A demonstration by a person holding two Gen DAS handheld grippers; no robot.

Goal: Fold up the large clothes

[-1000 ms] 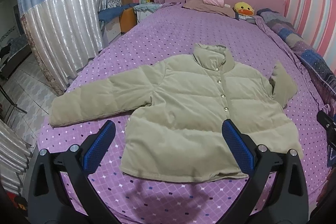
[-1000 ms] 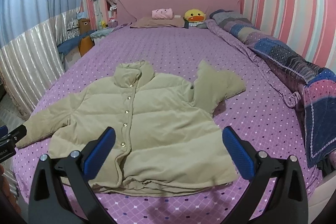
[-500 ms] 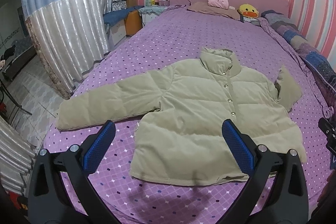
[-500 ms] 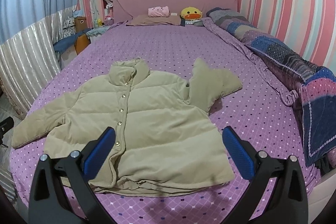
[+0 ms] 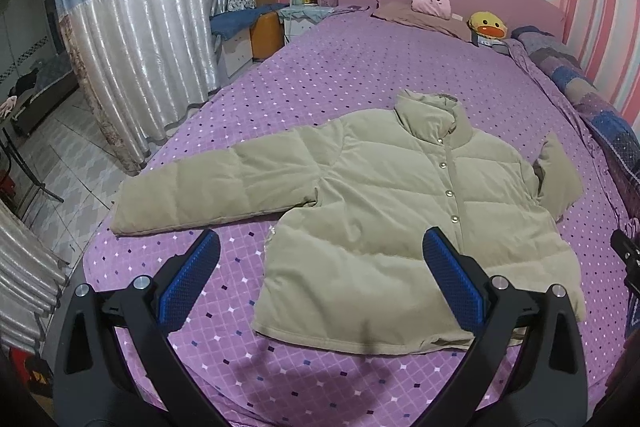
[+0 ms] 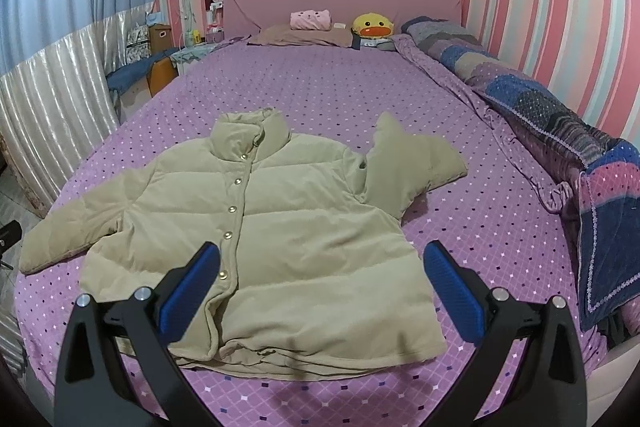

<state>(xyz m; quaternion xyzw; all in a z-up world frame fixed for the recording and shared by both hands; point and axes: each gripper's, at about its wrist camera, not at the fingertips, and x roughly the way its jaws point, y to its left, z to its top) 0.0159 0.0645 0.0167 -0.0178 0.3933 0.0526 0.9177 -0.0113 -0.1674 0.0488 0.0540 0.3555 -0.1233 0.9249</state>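
Jacket (image 5: 384, 219): beige, padded, snap-buttoned shut; lies front up and flat on the bed, collar toward the headboard, hem near the foot edge.
Sleeves: one sleeve (image 5: 216, 187) spread straight out toward the bed's curtain-side edge; other sleeve (image 6: 408, 163) bent upward beside the shoulder, toward the quilt side.
Bed (image 6: 320, 87): purple dotted cover; carries the jacket on its nearer half.
Left gripper (image 5: 320, 267): jaws released and wide apart, empty, above the foot edge; the jacket's hem corner and side seam show between them, not touched.
Right gripper (image 6: 320, 275): jaws released and wide apart, empty; the jacket's lower front and button line lie between them in view, no contact.
Far end: pillow (image 6: 300, 35), duck toy (image 6: 373, 26) by the headboard.
Wall-side edge: rolled quilt (image 6: 552, 115).
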